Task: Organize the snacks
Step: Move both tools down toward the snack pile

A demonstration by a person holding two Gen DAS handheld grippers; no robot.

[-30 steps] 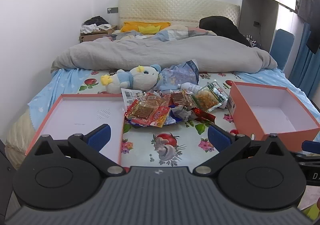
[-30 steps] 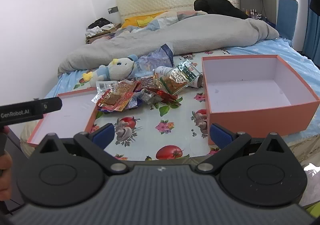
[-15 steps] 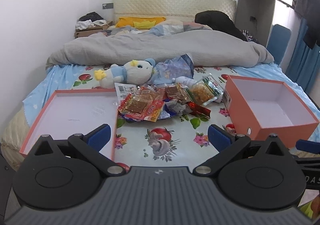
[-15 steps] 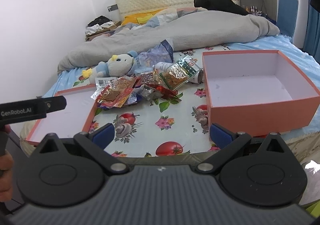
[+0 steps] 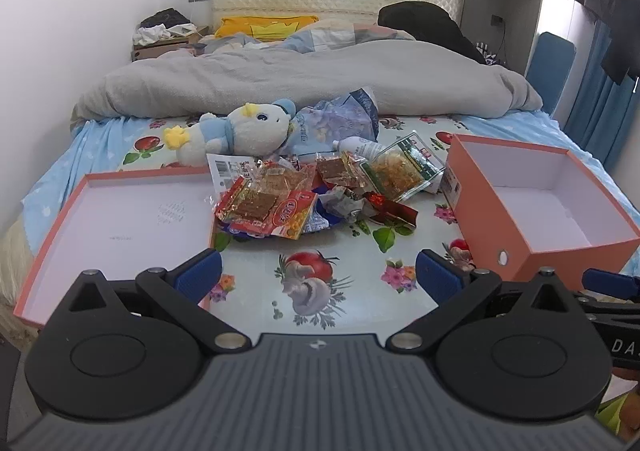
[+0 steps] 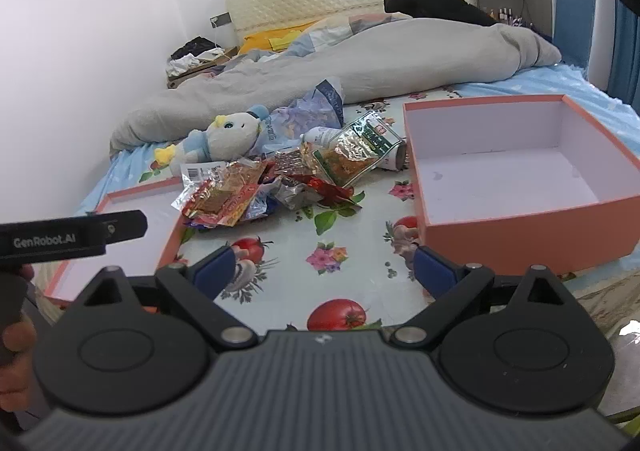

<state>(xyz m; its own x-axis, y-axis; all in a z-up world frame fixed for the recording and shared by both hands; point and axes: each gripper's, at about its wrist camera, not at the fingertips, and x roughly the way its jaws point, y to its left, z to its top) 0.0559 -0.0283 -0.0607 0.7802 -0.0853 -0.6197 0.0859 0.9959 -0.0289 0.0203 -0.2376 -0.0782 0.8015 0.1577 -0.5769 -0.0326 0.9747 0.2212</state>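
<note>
A pile of snack packets lies on the flowered sheet in the middle of the bed; it also shows in the right wrist view. A large clear packet with a green label lies at the pile's right. An empty orange box stands to the right, seen also in the right wrist view. Its flat orange lid lies open side up to the left. My left gripper is open and empty, short of the pile. My right gripper is open and empty, near the box's front left corner.
A blue and white plush toy and a crumpled blue bag lie just behind the snacks. A white bottle lies by them. A grey duvet covers the far half of the bed. A blue chair stands at the right.
Both grippers have shifted slightly and the views have drawn a little closer to the snack pile and box. Both stay open and empty. Nothing on the bed has moved.
</note>
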